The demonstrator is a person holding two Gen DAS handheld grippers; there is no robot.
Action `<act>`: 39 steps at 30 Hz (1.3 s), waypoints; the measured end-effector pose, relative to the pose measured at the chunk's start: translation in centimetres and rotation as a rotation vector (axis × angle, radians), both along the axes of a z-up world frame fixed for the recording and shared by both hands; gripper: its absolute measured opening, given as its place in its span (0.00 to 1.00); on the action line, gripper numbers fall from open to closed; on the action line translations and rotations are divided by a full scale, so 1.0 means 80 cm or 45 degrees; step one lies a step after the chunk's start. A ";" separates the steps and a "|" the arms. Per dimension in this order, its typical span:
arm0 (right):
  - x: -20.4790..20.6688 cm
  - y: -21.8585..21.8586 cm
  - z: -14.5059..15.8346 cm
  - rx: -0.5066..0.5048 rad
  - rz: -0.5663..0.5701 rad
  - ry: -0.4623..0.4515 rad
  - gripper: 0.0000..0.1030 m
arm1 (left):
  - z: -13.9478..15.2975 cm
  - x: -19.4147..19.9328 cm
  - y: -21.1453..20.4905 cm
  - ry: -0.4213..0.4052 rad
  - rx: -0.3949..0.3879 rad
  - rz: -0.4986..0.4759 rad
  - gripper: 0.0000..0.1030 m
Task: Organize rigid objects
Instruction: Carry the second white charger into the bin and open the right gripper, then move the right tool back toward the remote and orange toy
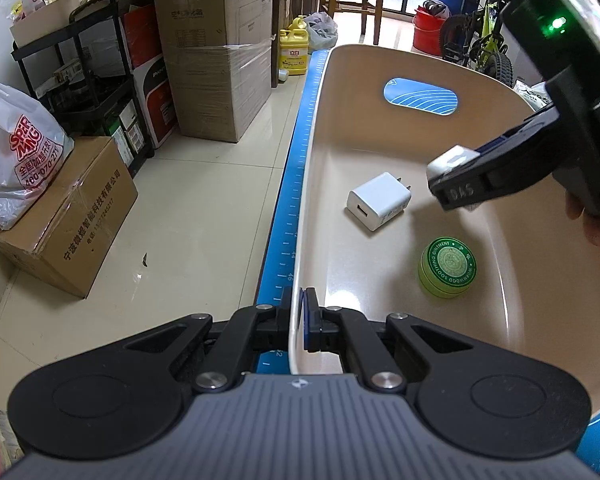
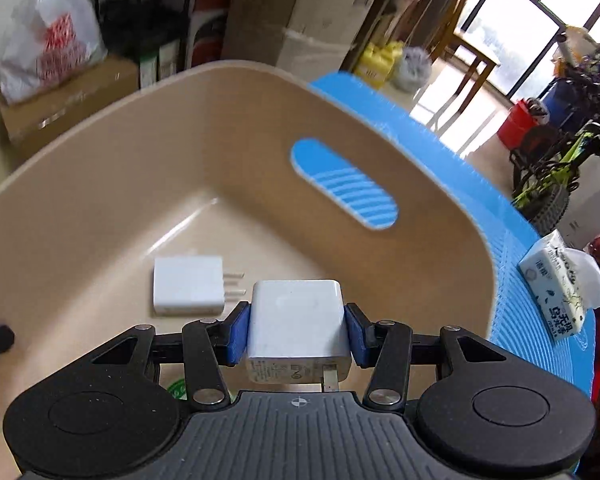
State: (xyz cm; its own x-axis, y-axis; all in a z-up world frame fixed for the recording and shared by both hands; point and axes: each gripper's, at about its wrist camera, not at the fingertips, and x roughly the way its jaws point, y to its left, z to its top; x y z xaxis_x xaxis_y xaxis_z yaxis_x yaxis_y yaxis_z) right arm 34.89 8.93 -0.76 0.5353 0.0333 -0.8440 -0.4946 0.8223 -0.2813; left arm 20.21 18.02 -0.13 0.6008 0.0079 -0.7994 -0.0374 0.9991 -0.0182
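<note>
A beige plastic basket (image 1: 420, 60) stands on a blue mat. Inside lie a white USB charger (image 1: 378, 201) and a round green ointment tin (image 1: 447, 267). My left gripper (image 1: 299, 320) is shut on the basket's near rim (image 1: 294, 300). My right gripper (image 2: 298, 330) is shut on a second white charger (image 2: 296, 328) and holds it above the basket's inside (image 2: 220, 120), near the first charger (image 2: 188, 285). In the left wrist view the right gripper (image 1: 460, 178) hovers over the basket with the white charger (image 1: 450, 160) between its fingers.
Cardboard boxes (image 1: 216, 52), a black shelf (image 1: 84, 80) and a white plastic bag (image 1: 16, 152) stand on the floor to the left. A tissue pack (image 2: 556, 292) lies on the blue mat (image 2: 500, 220) right of the basket. A chair, red bucket and bicycle stand far back.
</note>
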 end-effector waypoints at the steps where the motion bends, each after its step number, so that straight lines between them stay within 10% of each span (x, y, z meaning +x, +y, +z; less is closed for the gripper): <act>1: 0.000 0.002 -0.003 -0.019 0.011 0.020 0.52 | 0.000 0.000 0.000 -0.001 0.000 0.000 0.04; 17: 0.002 0.023 -0.032 -0.139 0.051 0.229 0.64 | 0.002 0.001 0.001 -0.017 -0.003 0.000 0.04; 25: 0.001 0.009 -0.012 -0.098 0.045 0.157 0.83 | 0.002 0.001 0.003 -0.010 -0.005 0.004 0.04; 39: -0.043 -0.053 0.094 0.028 0.033 -0.139 0.85 | 0.002 0.003 0.005 -0.006 0.004 0.008 0.05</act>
